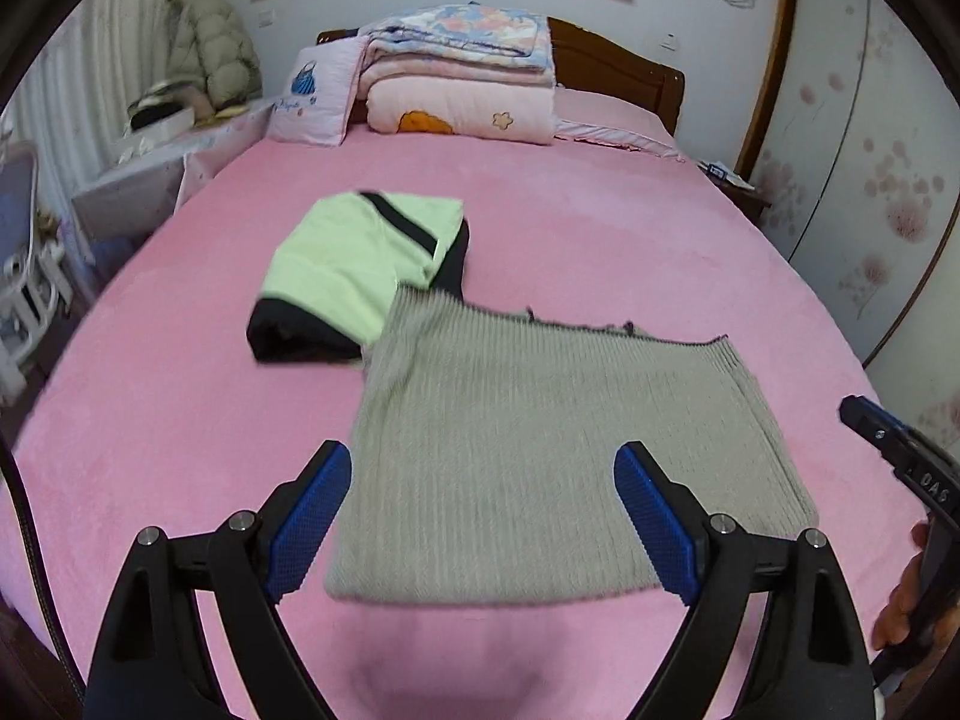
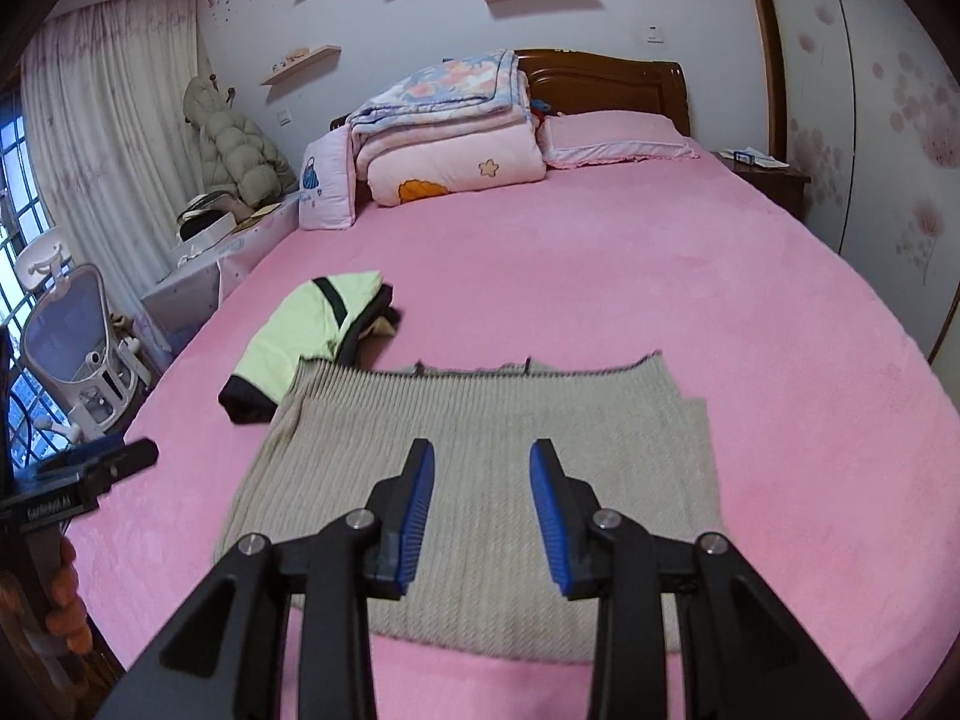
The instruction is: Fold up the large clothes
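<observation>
Grey ribbed knit sweater (image 1: 540, 456), lying flat near the front edge of the pink plush bedspread (image 1: 630, 252), already folded into a rough rectangle with a doubled layer showing along its right side (image 2: 690, 420). Probably one fold still owed, judging by the breadth of the panel, though hard to say for certain. Far left corner overlapping the light-green and black folded garment (image 1: 354, 276), which sits just behind, compact and apparently finished.

Left gripper (image 1: 483, 522) hovering over the near edge of the sweater, blue pads spread wide, nothing between them. Right gripper (image 2: 483, 516) poised over the sweater's middle, pads parted more narrowly, likewise holding nothing. No contact with the cloth discernible in either view.

Farther back, a stack of pink and floral quilts (image 2: 444, 132) against the dark wooden headboard (image 2: 600, 78), plus a pink pillow (image 2: 612, 135).
</observation>
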Available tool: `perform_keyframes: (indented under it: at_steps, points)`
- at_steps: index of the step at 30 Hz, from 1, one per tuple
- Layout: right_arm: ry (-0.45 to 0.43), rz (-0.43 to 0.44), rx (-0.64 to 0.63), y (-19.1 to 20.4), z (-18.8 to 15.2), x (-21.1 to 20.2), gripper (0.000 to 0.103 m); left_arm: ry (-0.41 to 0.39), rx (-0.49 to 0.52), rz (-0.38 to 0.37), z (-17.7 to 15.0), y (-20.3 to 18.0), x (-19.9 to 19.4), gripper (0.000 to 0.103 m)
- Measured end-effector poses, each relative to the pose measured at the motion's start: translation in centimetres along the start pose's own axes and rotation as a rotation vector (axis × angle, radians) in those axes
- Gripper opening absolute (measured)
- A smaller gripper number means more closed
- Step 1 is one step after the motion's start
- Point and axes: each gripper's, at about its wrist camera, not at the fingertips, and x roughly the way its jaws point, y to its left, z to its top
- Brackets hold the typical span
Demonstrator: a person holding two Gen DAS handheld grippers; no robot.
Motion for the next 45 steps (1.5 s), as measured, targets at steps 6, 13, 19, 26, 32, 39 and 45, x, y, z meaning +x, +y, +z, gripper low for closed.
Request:
perform_keyframes:
  at_steps: [6, 13, 19, 26, 32, 39, 45]
  points:
    - [-0.007, -0.021, 0.001, 0.9, -4.1, 1.6, 0.033, 0.058, -0.095, -0.030, -5.0, 0.9, 3.2, 0.089]
    - [0.069, -0.008, 0.014, 1.8, -7.6, 5.7, 0.033, 0.180, -0.216, -0.034, -10.1, 3.2, 8.5, 0.089]
    - [0.096, 0.004, -0.011, 3.0, -9.0, 7.6, 0.033, 0.262, -0.419, -0.181, -13.3, 6.5, 11.7, 0.089]
    - [0.112, 0.036, -0.044, 4.6, -9.9, 8.8, 0.033, 0.167, -0.550, -0.267, -14.8, 9.0, 14.3, 0.089]
    - [0.113, 0.040, -0.085, 5.5, -10.2, 9.5, 0.033, 0.094, -0.577, -0.260, -13.3, 9.7, 16.4, 0.088]
    - [0.125, 0.008, -0.103, 5.3, -9.9, 11.3, 0.033, 0.053, -0.613, -0.210, -11.3, 10.3, 17.5, 0.033]
    - [0.164, -0.052, -0.129, 4.9, -9.5, 14.1, 0.015, -0.058, -0.425, -0.097, -8.8, 7.1, 14.1, 0.017]
